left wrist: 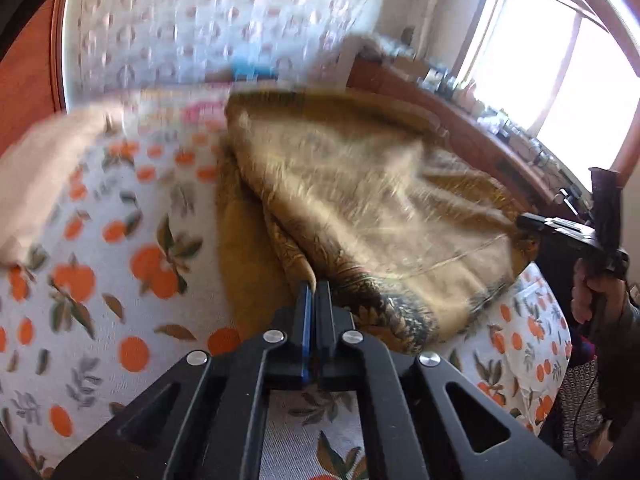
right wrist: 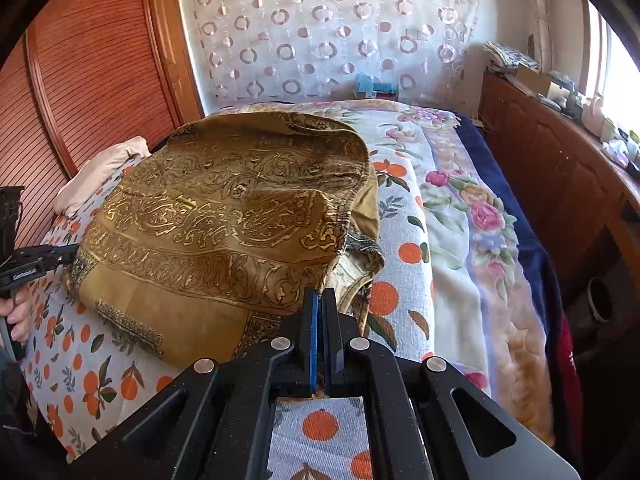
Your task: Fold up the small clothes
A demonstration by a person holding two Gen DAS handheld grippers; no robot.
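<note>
The left gripper has its two black fingers pressed together on a corner of the mustard-gold cloth with its ornate gold scroll pattern, the fabric pinched right at the tips; it tilts downward toward the bed. The right gripper is likewise clamped tight, fingers closed with a blue pad showing in the seam, nipping the near edge of the same cloth where its patterned border folds over. In the left wrist view the right gripper's black body and the hand wrapped round its handle sit at the far right, at the cloth's other corner; in the right wrist view the left gripper's handle and hand show at the left edge. The cloth hangs raised and billowed between the two grips, its middle humped above the white bed sheet printed with oranges and leaves. A small white marking on the left gripper's body is too small to read. To the right of the sheet lie a floral blanket and a dark blue cover edge, then a wooden sideboard crowded with small items under the window. A beige folded garment rests at the sheet's left edge beside the reddish wooden slatted door. Bare sheet lies open in front of both grippers.
</note>
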